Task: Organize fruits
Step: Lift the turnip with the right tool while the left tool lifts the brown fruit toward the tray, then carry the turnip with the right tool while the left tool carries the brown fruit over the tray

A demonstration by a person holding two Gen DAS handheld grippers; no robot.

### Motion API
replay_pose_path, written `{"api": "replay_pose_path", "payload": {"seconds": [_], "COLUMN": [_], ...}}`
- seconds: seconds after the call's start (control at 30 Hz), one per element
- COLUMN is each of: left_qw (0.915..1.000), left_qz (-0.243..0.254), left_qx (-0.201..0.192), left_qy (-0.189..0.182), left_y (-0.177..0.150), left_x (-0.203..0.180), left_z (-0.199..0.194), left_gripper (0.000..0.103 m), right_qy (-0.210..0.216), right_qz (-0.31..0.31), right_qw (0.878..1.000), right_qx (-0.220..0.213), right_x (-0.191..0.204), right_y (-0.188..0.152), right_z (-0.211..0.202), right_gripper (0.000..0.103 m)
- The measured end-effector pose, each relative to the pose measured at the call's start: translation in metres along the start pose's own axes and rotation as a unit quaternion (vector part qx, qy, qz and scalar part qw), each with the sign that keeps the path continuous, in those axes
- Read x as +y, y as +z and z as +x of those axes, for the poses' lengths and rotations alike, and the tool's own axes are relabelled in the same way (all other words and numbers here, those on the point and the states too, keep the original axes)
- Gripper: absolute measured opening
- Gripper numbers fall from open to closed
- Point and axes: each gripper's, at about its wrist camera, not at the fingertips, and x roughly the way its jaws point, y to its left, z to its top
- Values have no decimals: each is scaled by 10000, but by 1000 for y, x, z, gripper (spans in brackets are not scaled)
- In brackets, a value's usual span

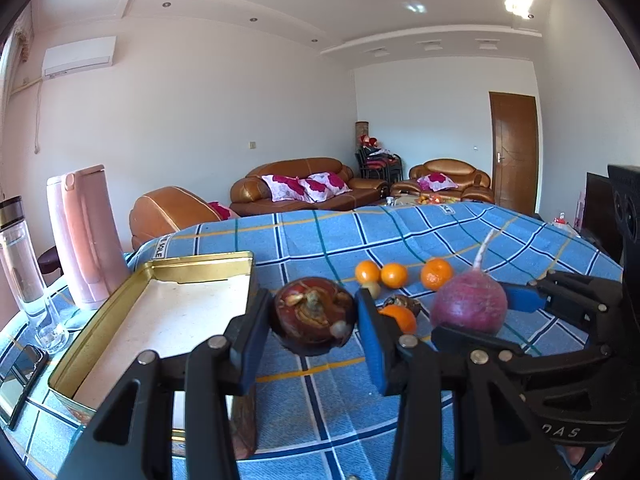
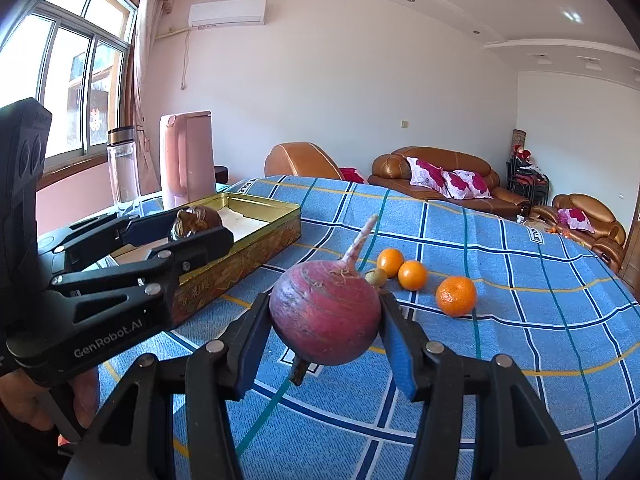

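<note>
Both tools are loaded: the left tool is clamped on a dark mangosteen held in the air just beside the gold tin, and the right tool is clamped on a red radish lifted above the blue checked table. The tin looks empty, so I judge the sorting barely begun. Several oranges, a small greenish fruit and another dark fruit are left on the cloth.

Black linkage arms, silver rivets, blue-padded fingers, white "GenRobot.AI" lettering.
</note>
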Motion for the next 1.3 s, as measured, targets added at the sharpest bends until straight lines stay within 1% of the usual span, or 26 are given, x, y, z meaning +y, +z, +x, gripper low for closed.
{"api": "replay_pose_path", "payload": {"seconds": [0.1,0.23,0.43,0.6,0.7,0.83,1.07,1.2,1.3], "left_qw": [9998,9989,9976,9963,9951,9928,9895,9882,9866], "left_qz": [-45,-191,-283,-410,-514,-648,-723,-732,-763], "left_qx": [140,361,485,590,659,780,924,998,1101], "left_qy": [137,220,416,471,527,633,841,904,929], "left_y": [4,9,15,19,21,21,17,16,15], "left_x": [13,36,69,92,108,128,154,165,173], "left_z": [4,12,17,19,24,32,42,47,54], "left_gripper": [44,44,44,44,44,44,44,44,44], "right_qy": [225,440,616,814,965,1186,1309,1412,1392], "right_qz": [67,46,-15,8,121,296,22,44,-24], "right_qw": [9997,9988,9975,9956,9939,9901,9890,9873,9871], "right_qx": [111,187,355,464,514,692,696,727,785], "right_x": [3,12,26,37,42,57,92,99,106], "right_y": [9,26,48,65,75,83,103,113,116], "right_z": [8,19,38,46,52,63,70,82,97], "right_gripper": [55,55,55,55,55,55,55,55,55]}}
